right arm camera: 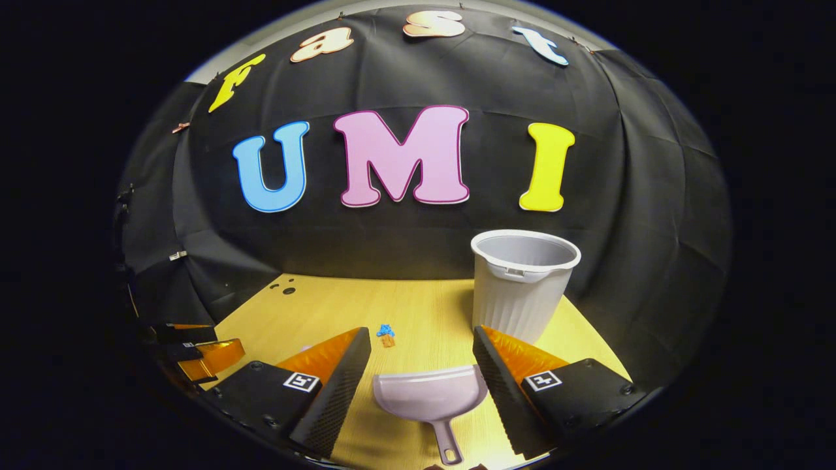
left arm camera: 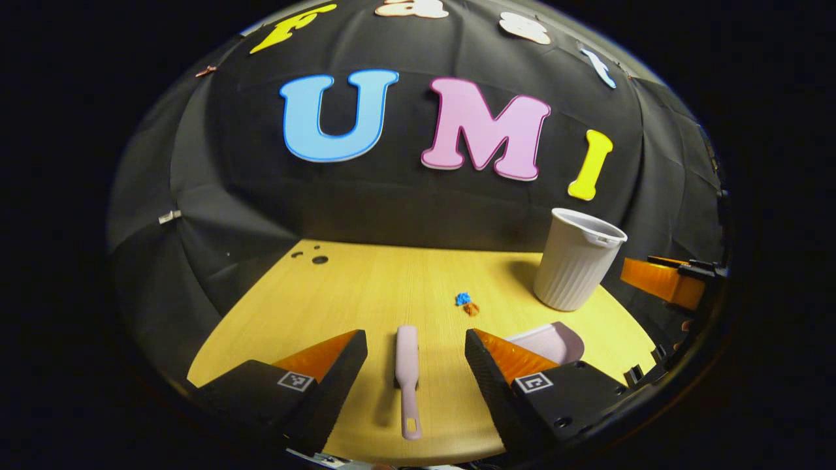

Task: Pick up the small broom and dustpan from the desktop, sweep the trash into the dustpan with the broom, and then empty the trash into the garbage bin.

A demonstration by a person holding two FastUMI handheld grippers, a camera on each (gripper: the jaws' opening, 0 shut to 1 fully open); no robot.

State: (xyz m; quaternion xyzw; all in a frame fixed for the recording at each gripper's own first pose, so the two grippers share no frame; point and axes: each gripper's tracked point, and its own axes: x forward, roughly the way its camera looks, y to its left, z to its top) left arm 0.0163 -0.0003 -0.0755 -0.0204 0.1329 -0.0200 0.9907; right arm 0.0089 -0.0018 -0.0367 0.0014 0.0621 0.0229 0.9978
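Left hand-held gripper [left arm camera: 416, 356]: fingers spread wide, hanging above the near edge of the tabletop [left arm camera: 366, 287], gripping nothing. The small pink broom [left arm camera: 407, 372] lies flat between the fingers, handle toward the near edge, head toward the far wall.

Right hand-held gripper [right arm camera: 422, 356]: also spread wide and empty. The pale pink dustpan [right arm camera: 431, 397] lies on the tabletop between its fingers, handle toward the near edge, mouth facing the far edge.

Trash [right arm camera: 386, 335]: a small blue bit and an orange bit, touching or nearly so (too small to tell), around the middle of the tabletop, beyond both tools.

Garbage bin [right arm camera: 520, 287]: white, ribbed, upright toward the far right part of the tabletop, just beyond the right gripper's right finger. Inside looks empty as far as the rim allows.

In the left gripper view the dustpan sits to the right of the broom, apart from it.
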